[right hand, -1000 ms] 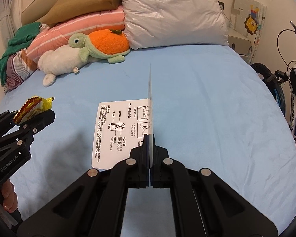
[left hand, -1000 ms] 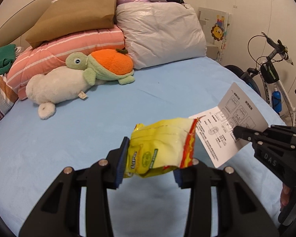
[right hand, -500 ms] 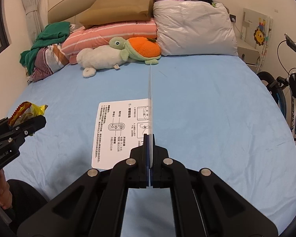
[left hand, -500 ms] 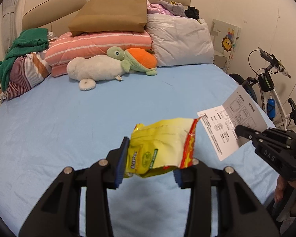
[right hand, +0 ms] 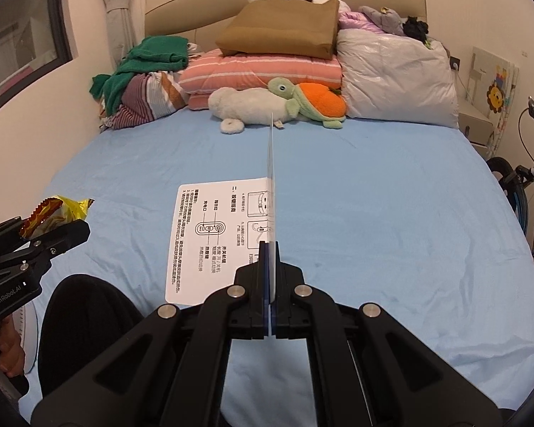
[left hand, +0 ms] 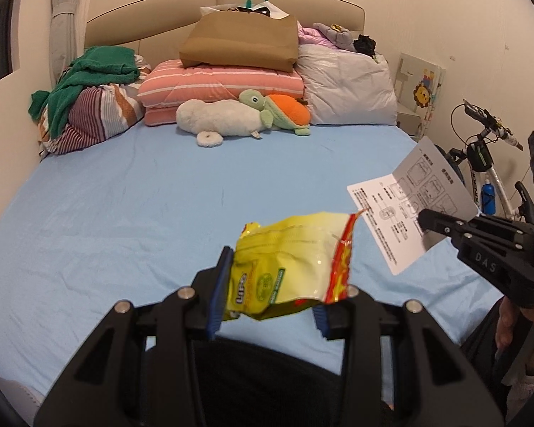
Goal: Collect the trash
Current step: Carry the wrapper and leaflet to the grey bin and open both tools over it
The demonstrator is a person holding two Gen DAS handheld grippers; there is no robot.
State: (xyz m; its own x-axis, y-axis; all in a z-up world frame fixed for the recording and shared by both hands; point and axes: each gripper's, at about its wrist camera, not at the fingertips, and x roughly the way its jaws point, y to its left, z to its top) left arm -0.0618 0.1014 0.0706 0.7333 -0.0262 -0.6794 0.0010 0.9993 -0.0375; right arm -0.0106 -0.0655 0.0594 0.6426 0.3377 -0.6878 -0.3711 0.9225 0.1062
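Note:
A crumpled yellow and red snack wrapper (left hand: 292, 259) hangs above the blue bed sheet (left hand: 124, 213), pinched between the blue pads of my left gripper (left hand: 270, 284). In the right wrist view that wrapper (right hand: 53, 210) shows at the far left in the left gripper (right hand: 64, 238). My right gripper (right hand: 270, 284) is shut on a folded white instruction leaflet (right hand: 217, 238), whose upper half stands on edge. The left wrist view has the same leaflet (left hand: 406, 210) at the right, held by the right gripper (left hand: 430, 219).
Pillows, a brown paper bag (left hand: 242, 42), a white plush (left hand: 220, 121) and a turtle plush (left hand: 284, 110) crowd the head of the bed. Green clothes (left hand: 89, 78) lie at the left. A bicycle (left hand: 480, 163) stands at the right. A dark knee (right hand: 85, 320) shows below.
Both grippers have drawn back from the head of the bed and risen, each keeping its hold. More of the bed, the wall and a dark knee have come into view.

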